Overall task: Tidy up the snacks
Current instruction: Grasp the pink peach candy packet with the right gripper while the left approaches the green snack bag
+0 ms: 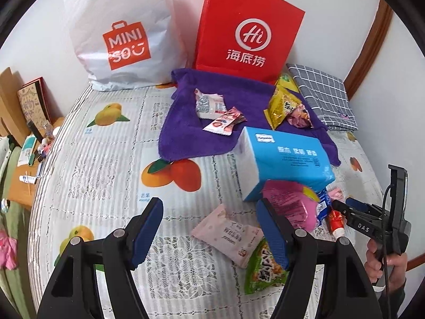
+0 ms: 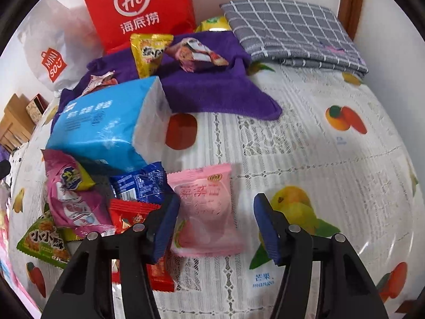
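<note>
Two grippers: both with jaws apart, neither pressing on anything.
Right gripper (image 2: 216, 226): hangs over the pink snack (image 2: 204, 212); blue pads stand on either side of it, not touching as far as can be seen. No earlier view to compare.
Left gripper (image 1: 209, 228): jaws wide, empty; lace cloth (image 1: 106, 164) shows between them. Its right pad overlaps the green snack (image 1: 261, 273) in view; contact cannot be told.
Hand (image 1: 385, 265): grips the handle of the right gripper at the left view's right edge.
Pale snack (image 1: 228, 235): flat on the cloth, just beyond the left gripper's right pad, touching the green snack.
Red snack (image 2: 127, 215): partly under the right gripper's left finger.
Blue snack (image 2: 140, 183): just beside the pink snack, against the tissue pack (image 2: 106, 125).
Magenta snack (image 2: 71, 194): left of the blue snack, its end tucked under the tissue pack.
Tissue pack: tilted, resting on snacks at one end and on the purple towel (image 2: 212, 90) at the other.
Purple towel: spread behind the pack, bearing a yellow snack (image 2: 148, 53), a brown-pink snack (image 2: 196, 53) and two white-red packets (image 1: 215, 111).
Grey cloth (image 2: 292, 32): folded, at the far right corner.
Red bag (image 1: 247, 29): upright against the wall behind the towel.
White bag (image 1: 124, 34): upright, left of the red bag.
</note>
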The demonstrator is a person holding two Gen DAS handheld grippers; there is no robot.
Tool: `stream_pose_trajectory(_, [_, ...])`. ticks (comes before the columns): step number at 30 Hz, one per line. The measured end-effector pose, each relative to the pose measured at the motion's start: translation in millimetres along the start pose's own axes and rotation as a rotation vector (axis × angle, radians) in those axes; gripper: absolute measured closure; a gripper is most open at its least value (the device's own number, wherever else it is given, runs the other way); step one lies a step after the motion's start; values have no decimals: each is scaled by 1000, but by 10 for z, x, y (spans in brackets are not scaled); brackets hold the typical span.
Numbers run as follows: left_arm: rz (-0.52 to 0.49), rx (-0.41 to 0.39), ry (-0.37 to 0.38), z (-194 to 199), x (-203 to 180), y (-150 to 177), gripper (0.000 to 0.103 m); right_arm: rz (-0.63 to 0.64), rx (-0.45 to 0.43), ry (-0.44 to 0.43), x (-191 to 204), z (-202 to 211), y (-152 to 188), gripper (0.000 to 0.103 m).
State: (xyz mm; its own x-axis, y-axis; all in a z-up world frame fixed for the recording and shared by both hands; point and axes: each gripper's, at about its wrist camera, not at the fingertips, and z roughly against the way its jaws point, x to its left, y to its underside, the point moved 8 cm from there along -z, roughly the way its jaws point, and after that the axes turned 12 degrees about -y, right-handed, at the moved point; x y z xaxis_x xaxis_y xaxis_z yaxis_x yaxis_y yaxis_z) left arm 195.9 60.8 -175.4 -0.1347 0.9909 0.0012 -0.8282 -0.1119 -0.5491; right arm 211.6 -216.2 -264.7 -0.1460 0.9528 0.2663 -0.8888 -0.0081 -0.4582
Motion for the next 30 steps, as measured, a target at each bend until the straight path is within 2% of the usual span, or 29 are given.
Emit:
stream_pose_trajectory(5, [0,9,-12,-34,41,31,32,30,-8,21,7,-69,-2,44])
stream_pose_trajectory(7, [0,13,-16,-48,44,39,32,31,-19,38,-12,-68,-22,54])
stream_pose_trajectory(8, [-2,14,-15,-51,41,45,32,37,-23,51,-26,-56,-35,66])
stream_pose_trajectory(11, [-8,17,-14,-60,29,76,32,11,-41,11,-55,14,-68,66])
stream_pose_trajectory(15, [-23,32,8,-61,-32,163,32,-9,-85,21,-131,157,-120,66])
stream_pose_trajectory(23, [-78,30,106,130,-366,334,32,-25,-130,16,-192,355,-142,66])
stream_pose_trajectory(28, [-80,59,187,237,-589,430,32,-22,-138,17,-190,452,-102,66])
stream_pose_trajectory(30, [-92,66,190,235,-657,482,32,-18,-139,13,-175,488,-69,66])
